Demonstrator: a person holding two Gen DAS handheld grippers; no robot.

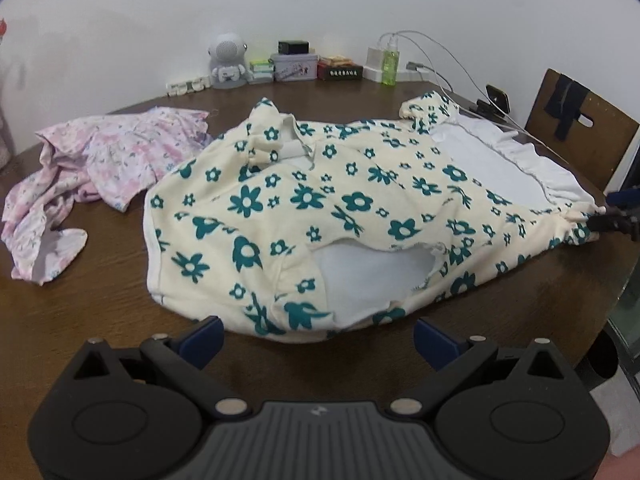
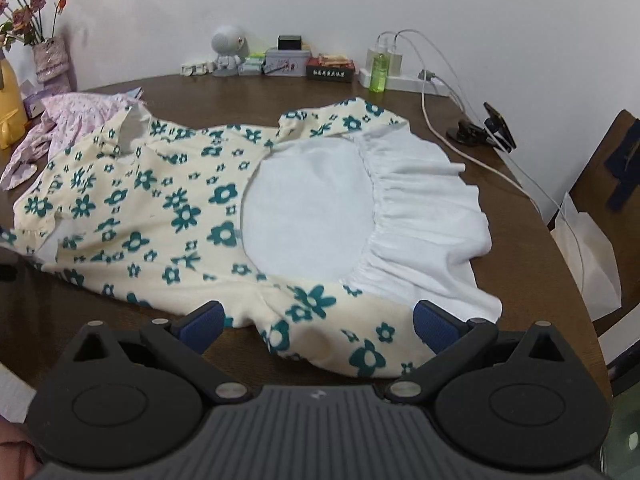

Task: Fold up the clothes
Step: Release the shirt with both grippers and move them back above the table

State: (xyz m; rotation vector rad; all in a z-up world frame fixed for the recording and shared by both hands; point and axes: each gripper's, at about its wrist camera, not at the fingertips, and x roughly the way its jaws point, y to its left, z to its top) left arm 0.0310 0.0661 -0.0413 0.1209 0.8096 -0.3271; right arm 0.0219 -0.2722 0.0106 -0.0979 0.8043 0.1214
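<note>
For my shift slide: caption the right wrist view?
Open right hand-held gripper straddling the floral dress hem on the table.

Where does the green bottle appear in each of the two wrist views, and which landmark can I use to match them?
Left wrist view: the green bottle stands at the table's far edge, right of centre, before the white charger.
Right wrist view: the green bottle stands at the far edge, slightly right of centre, again by the charger.
Shared landmark: the grey robot figurine, left of the bottle in both.
</note>
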